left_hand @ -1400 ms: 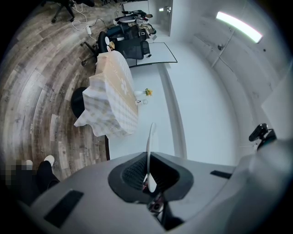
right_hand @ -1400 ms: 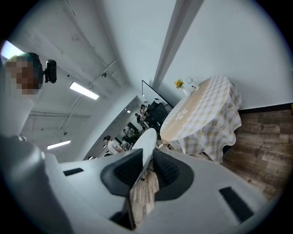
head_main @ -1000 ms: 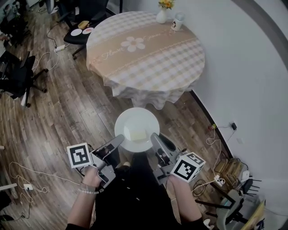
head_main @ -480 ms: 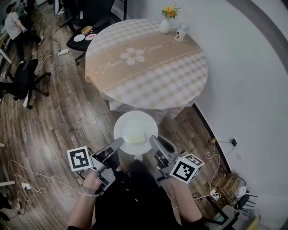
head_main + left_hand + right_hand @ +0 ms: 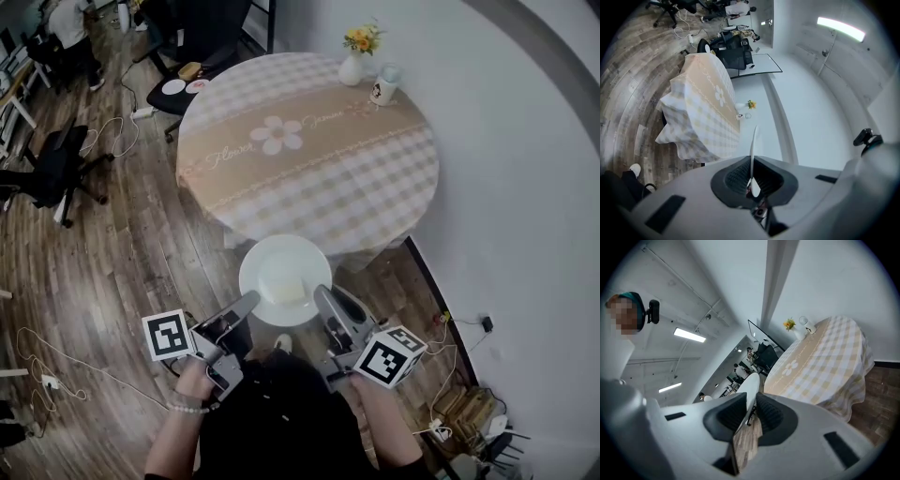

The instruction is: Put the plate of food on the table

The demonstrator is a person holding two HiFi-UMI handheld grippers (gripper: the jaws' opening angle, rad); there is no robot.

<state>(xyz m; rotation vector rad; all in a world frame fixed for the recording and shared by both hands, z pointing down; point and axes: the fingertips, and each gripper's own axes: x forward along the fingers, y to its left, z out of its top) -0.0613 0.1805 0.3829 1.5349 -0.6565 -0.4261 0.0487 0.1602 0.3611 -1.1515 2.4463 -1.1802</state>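
Observation:
A white plate [image 5: 281,262] carrying a pale yellow block of food [image 5: 287,289] hangs over the wood floor, just short of the round table [image 5: 309,159] with its beige checked cloth. My left gripper [image 5: 249,302] is shut on the plate's near-left rim. The right gripper [image 5: 321,294] grips the near-right rim, its jaws closing a little. In the left gripper view the plate [image 5: 753,140] shows edge-on between the pads of the left gripper [image 5: 753,180]. In the right gripper view the plate [image 5: 749,383] sits between the pads of the right gripper [image 5: 751,411].
A vase of yellow flowers [image 5: 353,64] and a mug [image 5: 383,88] stand at the table's far edge. Office chairs [image 5: 56,169] and a seat with small dishes [image 5: 183,80] stand to the left. Cables [image 5: 37,347] lie on the floor; a white wall [image 5: 525,187] rises on the right.
The plate, held by both grippers, has come nearer the table's near edge; the table now sits lower and closer in the head view.

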